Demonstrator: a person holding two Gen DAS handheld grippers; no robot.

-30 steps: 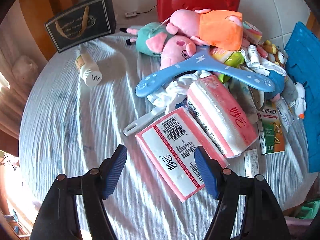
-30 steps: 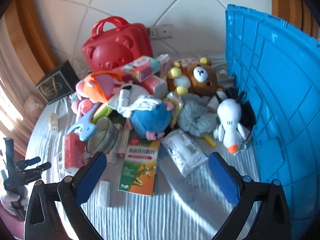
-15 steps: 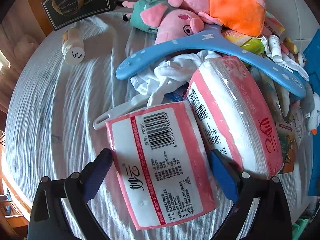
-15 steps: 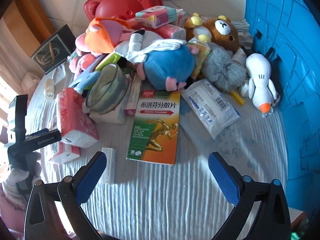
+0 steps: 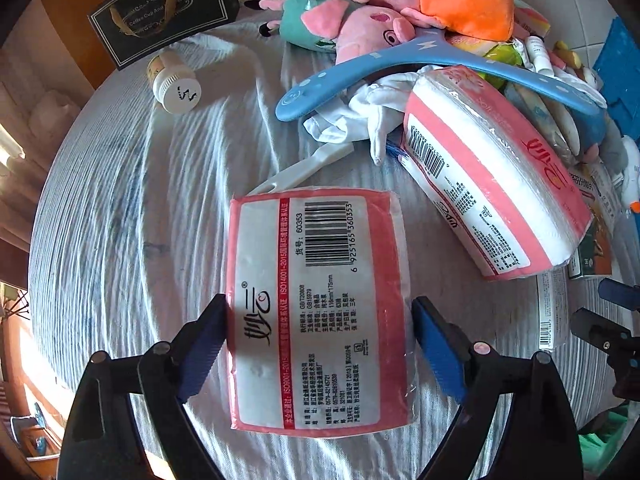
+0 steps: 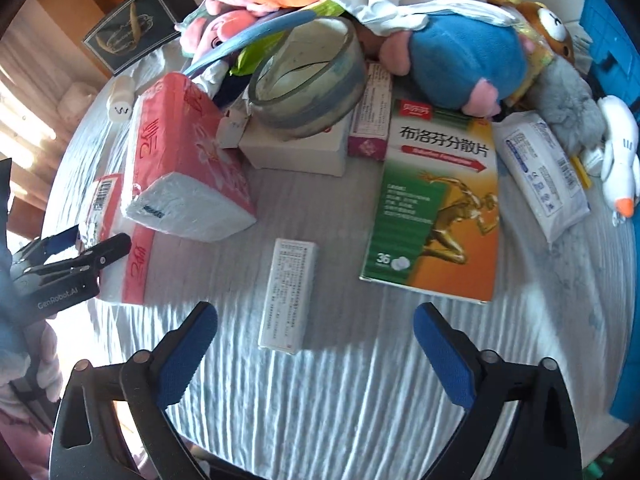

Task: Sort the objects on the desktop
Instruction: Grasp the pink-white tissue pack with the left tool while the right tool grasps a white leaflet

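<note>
Your left gripper [image 5: 320,332] straddles the flat pink-and-white plastic-wrapped tissue pack [image 5: 316,304] that lies barcode side up on the white ribbed tablecloth [image 5: 128,208]. Its jaws are closing; the left blue pad [image 5: 204,344] is at the pack's edge, while the right one sits just beside the wrapper, so you have no firm pinch.

A second, thicker pink tissue pack [image 5: 492,196] leans nearby, under the blue plastic hanger [image 5: 432,64] and the pile of plush toys.

Your right gripper [image 6: 316,352] points down over the narrow white cardboard medicine box [image 6: 288,292], which lies flat on the cloth. Its jaws are closing too, still spread wide with the box's near end between them, untouched. The green-and-orange medicine box with the golden runner [image 6: 436,216] lies just to the right.
</note>
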